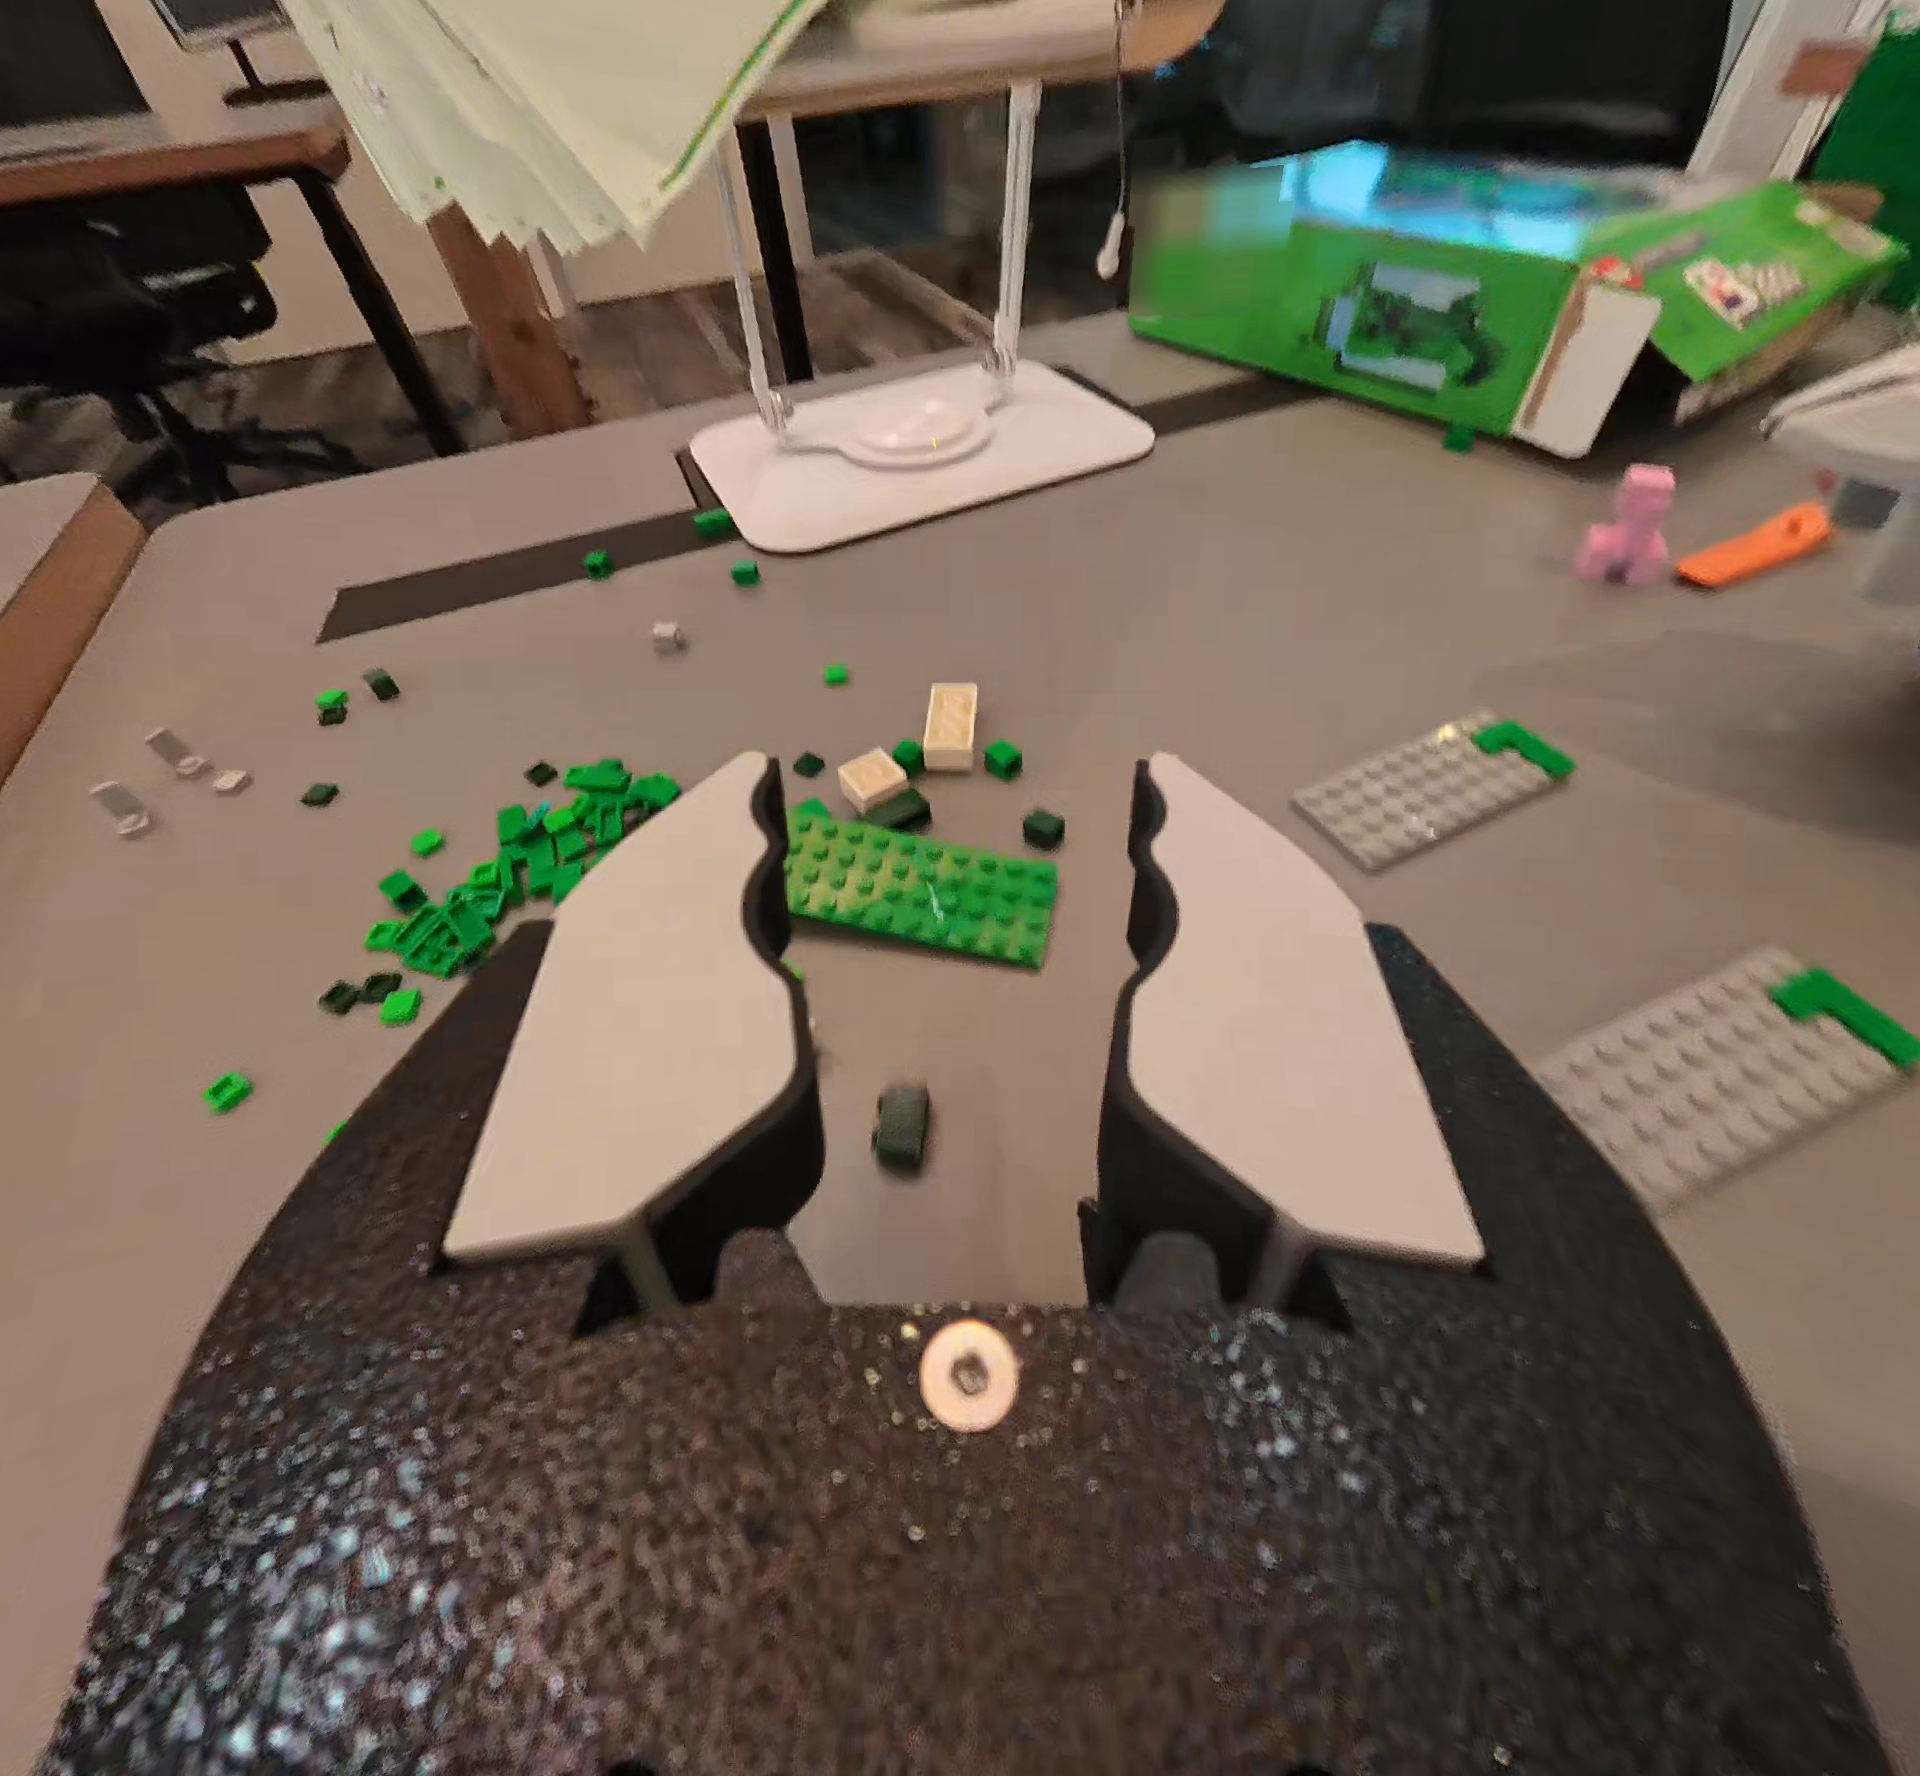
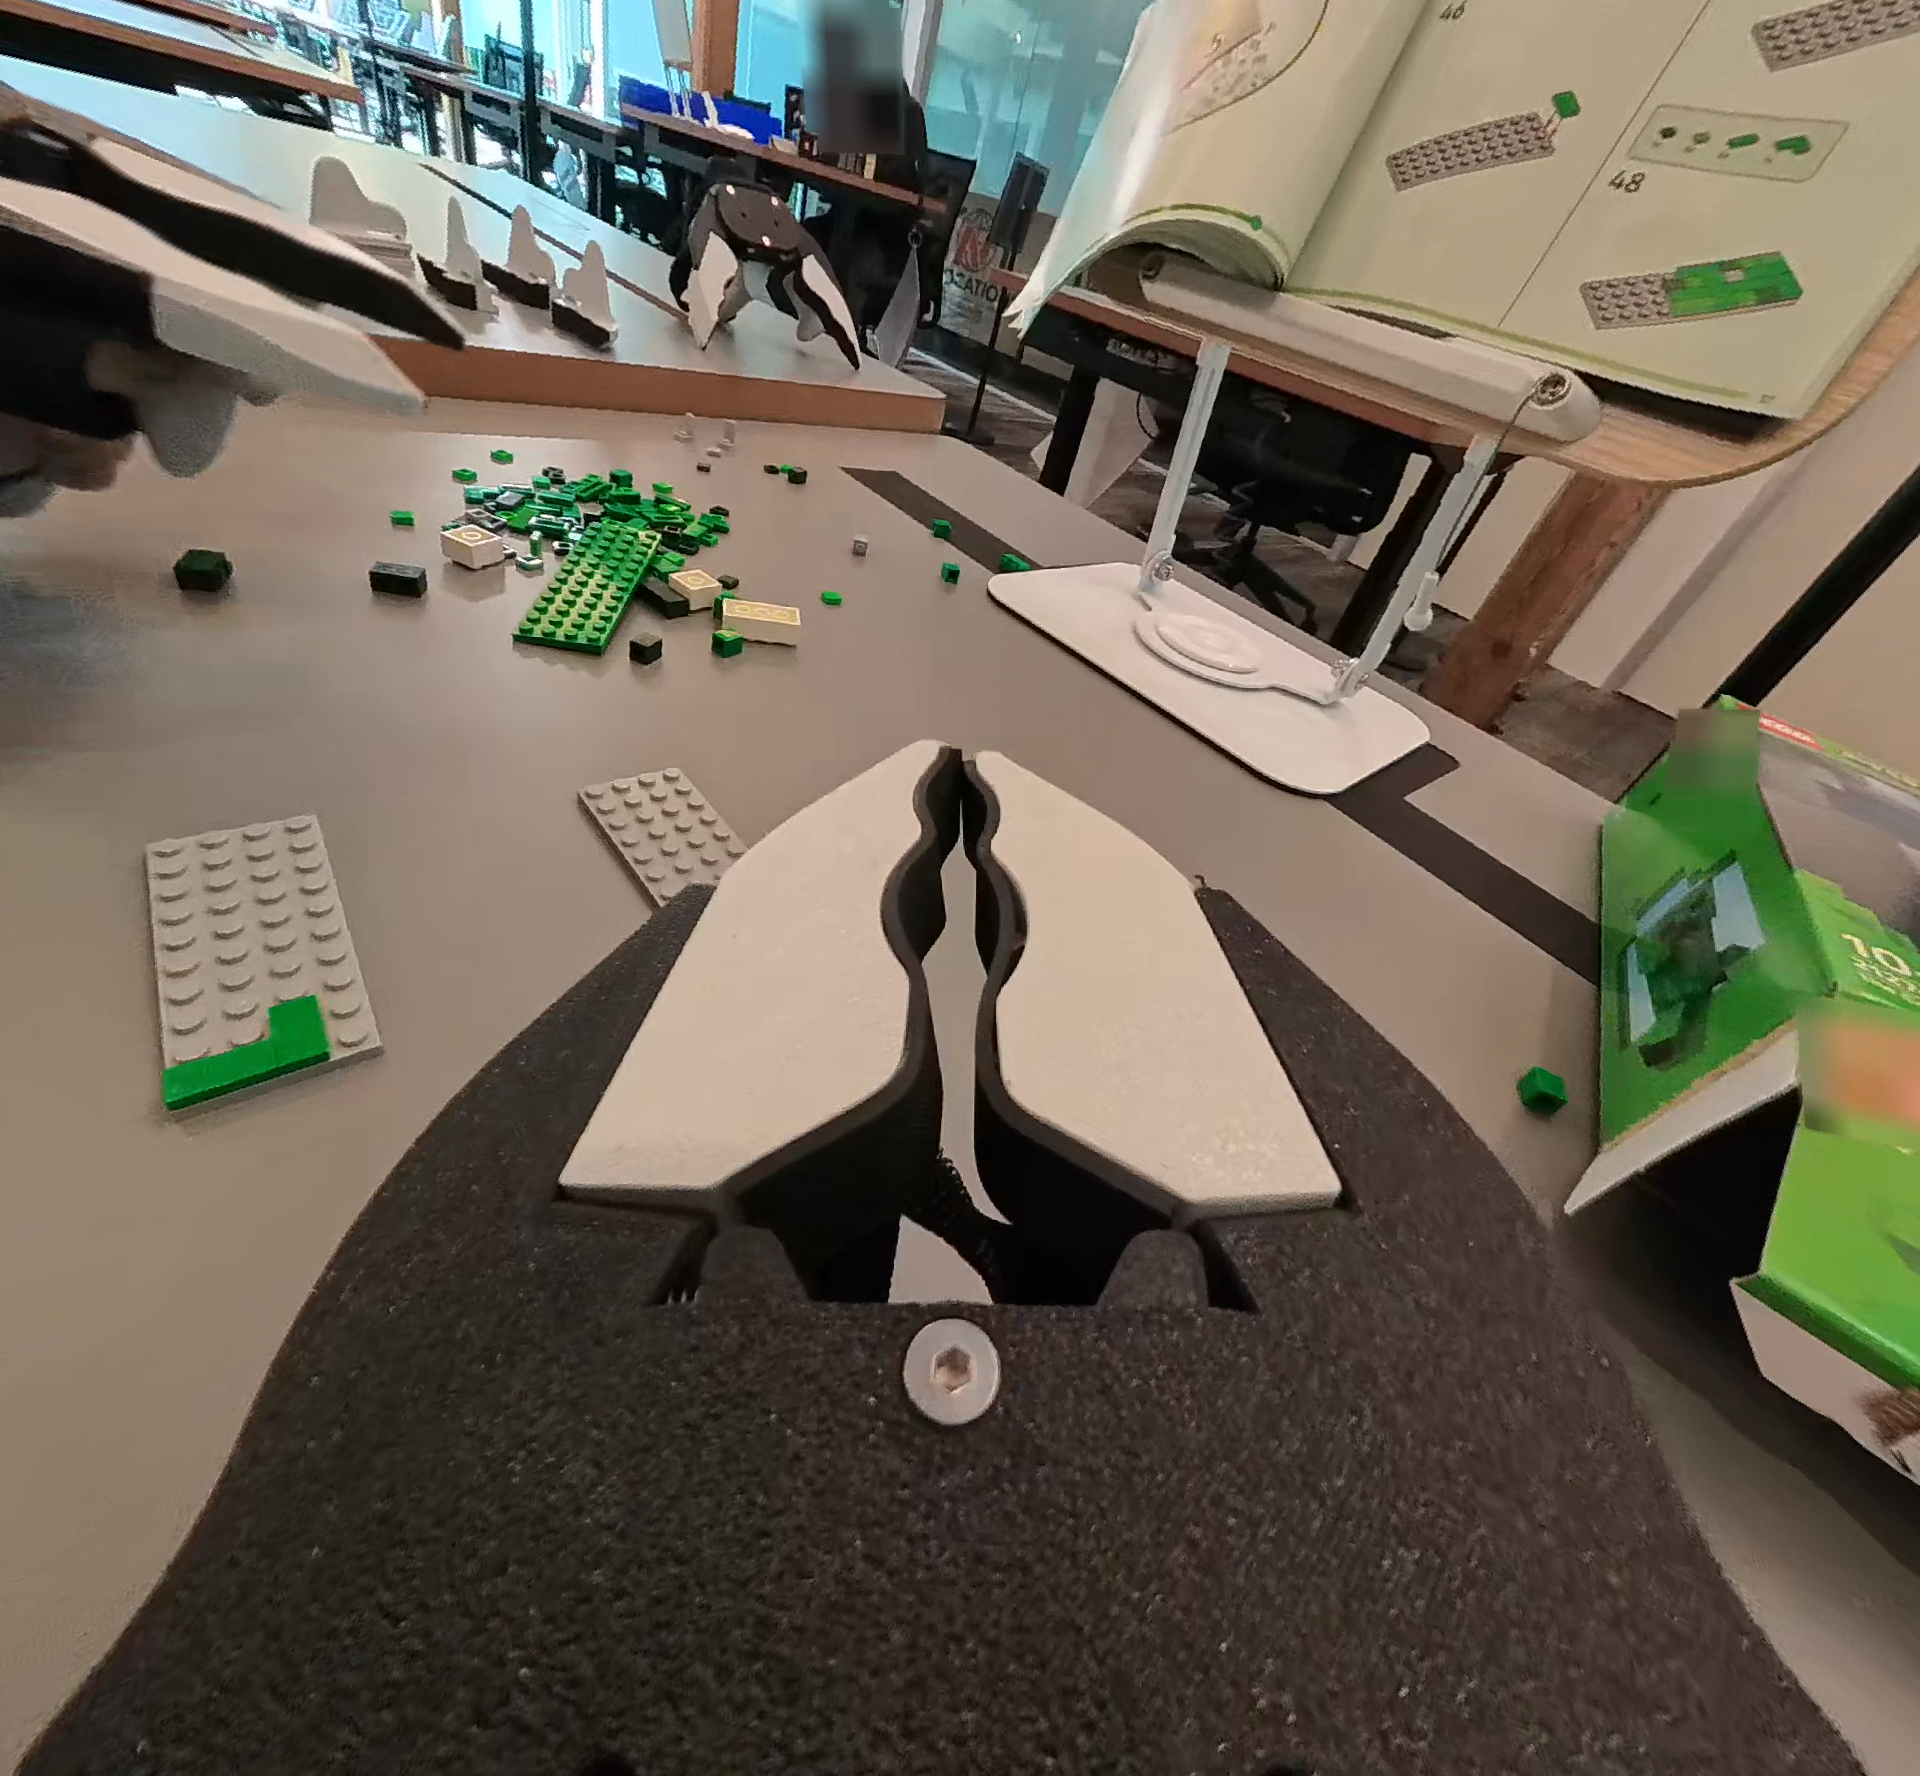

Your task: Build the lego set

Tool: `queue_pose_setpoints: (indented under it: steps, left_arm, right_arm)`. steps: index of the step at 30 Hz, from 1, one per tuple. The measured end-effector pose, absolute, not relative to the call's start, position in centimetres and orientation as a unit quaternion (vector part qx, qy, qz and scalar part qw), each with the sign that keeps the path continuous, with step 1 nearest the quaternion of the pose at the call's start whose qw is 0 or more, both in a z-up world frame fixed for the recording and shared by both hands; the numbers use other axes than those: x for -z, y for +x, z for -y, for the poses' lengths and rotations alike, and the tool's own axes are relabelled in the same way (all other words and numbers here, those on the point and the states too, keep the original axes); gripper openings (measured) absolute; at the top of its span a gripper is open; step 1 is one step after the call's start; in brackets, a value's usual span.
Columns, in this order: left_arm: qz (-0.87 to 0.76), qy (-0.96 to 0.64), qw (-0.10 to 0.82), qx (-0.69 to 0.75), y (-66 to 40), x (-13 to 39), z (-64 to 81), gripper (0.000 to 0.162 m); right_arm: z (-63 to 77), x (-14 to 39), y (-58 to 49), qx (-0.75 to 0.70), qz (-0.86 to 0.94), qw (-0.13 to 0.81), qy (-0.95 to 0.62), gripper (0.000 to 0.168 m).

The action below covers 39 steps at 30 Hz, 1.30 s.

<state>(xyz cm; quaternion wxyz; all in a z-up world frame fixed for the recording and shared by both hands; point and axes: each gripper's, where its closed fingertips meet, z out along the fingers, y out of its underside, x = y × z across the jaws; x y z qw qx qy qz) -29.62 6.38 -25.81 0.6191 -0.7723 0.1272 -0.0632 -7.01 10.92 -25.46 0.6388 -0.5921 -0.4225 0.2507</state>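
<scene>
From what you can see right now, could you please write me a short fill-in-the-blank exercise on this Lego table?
1. The left tongs are ____, with a small dark green brick on the table between the fingers.
2. The right tongs are ____ and hold nothing.
3. The L-shaped piece on the nearer grey plate is ____ in colour.
4. The open instruction booklet rests on a ____ stand.

Missing words: open; shut; green; white

A bright green studded plastic plate (image 1: pixel 920 885) lies among green and dark green small bricks (image 1: pixel 520 864) and cream bricks (image 1: pixel 951 727) on the plain grey table (image 1: pixel 1247 604), near a pink blocky figure (image 1: pixel 1626 526) and an orange flat tool (image 1: pixel 1756 544).
</scene>
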Motion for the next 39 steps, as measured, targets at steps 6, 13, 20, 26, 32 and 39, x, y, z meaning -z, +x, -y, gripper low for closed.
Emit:
queue_pose_setpoints:
  steps: [6,13,20,26,32,39]
  left_arm:
    - [-0.176,-0.722,0.663,0.089,-25.1,25.5,-8.4,0.056]
    - [-0.220,-0.701,0.676,0.053,-24.8,25.1,-7.2,0.040]
    - [-0.172,-0.707,0.676,0.112,-25.9,25.2,-7.4,0.044]
    - [-0.180,-0.707,0.676,0.098,-25.7,25.3,-7.4,0.043]
    - [-0.185,-0.708,0.675,0.095,-25.5,25.3,-7.4,0.043]
    - [-0.160,-0.702,0.687,0.094,-26.7,24.6,-7.2,0.045]
  right_arm:
    - [-11.0,25.6,-6.9,-0.243,0.427,0.640,-0.591,0.000]
    - [-11.0,25.7,-7.0,-0.255,0.427,0.631,-0.595,0.000]
    - [-11.0,25.4,-7.1,-0.250,0.427,0.643,-0.585,0.000]
    - [-10.7,25.7,-7.3,-0.249,0.440,0.634,-0.585,0.000]
    - [-10.5,26.0,-7.6,-0.242,0.454,0.630,-0.581,0.000]
    - [-10.4,26.0,-7.7,-0.245,0.457,0.628,-0.580,0.000]
